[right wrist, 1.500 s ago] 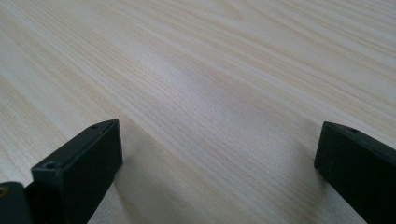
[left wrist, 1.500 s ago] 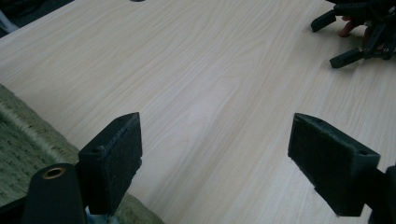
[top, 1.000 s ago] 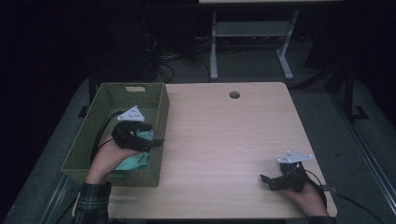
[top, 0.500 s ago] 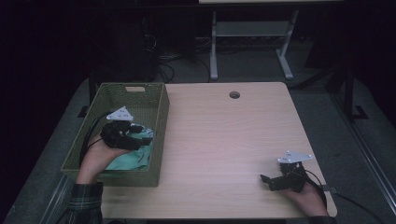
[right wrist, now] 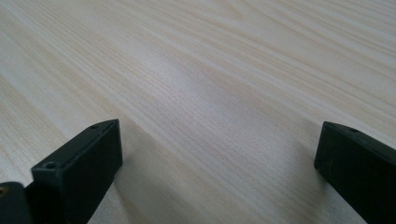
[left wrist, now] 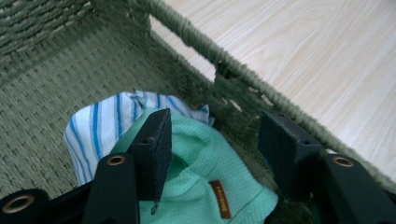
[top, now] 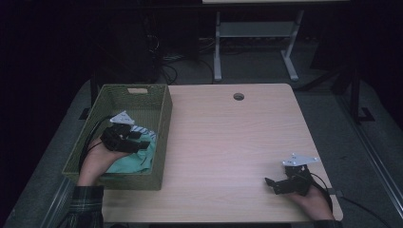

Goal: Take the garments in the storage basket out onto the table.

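Fingers (left wrist: 154, 144) of my left gripper (left wrist: 215, 154) gape empty above the green shirt (left wrist: 196, 186), lower-left basket (top: 161, 111); right gripper (top: 280, 184) open, far.

The left tongs (top: 142, 142) now sit lower and farther toward the near end of the green woven basket (top: 161, 111) than a second ago, after drifting left. Their jaws stand apart above the mint-green garment (left wrist: 201, 186), with the blue-striped cloth (left wrist: 100, 123) showing beyond it.
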{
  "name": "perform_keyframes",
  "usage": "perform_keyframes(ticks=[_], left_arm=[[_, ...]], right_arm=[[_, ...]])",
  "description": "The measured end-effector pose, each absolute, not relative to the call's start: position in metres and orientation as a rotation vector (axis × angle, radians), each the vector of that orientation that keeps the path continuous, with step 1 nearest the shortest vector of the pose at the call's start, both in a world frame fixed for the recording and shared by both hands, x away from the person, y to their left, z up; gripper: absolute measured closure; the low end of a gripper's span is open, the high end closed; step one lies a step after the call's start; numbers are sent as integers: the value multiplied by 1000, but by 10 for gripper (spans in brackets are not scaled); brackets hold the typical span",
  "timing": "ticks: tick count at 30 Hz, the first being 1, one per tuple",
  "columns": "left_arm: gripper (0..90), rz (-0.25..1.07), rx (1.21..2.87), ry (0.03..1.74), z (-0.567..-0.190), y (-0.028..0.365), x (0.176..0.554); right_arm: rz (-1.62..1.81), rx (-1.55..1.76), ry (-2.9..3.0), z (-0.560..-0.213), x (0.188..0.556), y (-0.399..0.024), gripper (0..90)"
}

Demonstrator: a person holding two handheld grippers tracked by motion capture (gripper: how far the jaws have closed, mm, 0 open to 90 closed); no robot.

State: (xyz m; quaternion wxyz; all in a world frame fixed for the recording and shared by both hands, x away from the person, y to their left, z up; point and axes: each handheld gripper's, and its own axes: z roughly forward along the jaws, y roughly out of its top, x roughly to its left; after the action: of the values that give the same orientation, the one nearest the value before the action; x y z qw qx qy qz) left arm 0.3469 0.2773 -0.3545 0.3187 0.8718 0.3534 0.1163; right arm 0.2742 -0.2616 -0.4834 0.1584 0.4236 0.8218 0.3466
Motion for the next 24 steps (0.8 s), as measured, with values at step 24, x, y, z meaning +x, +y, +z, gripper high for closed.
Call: perform_keyframes(ticks=[24], left_arm=[[428,187,2441,898,-390,264,356]], right_arm=[[991,1212,2350,-483,274,-262,6]])
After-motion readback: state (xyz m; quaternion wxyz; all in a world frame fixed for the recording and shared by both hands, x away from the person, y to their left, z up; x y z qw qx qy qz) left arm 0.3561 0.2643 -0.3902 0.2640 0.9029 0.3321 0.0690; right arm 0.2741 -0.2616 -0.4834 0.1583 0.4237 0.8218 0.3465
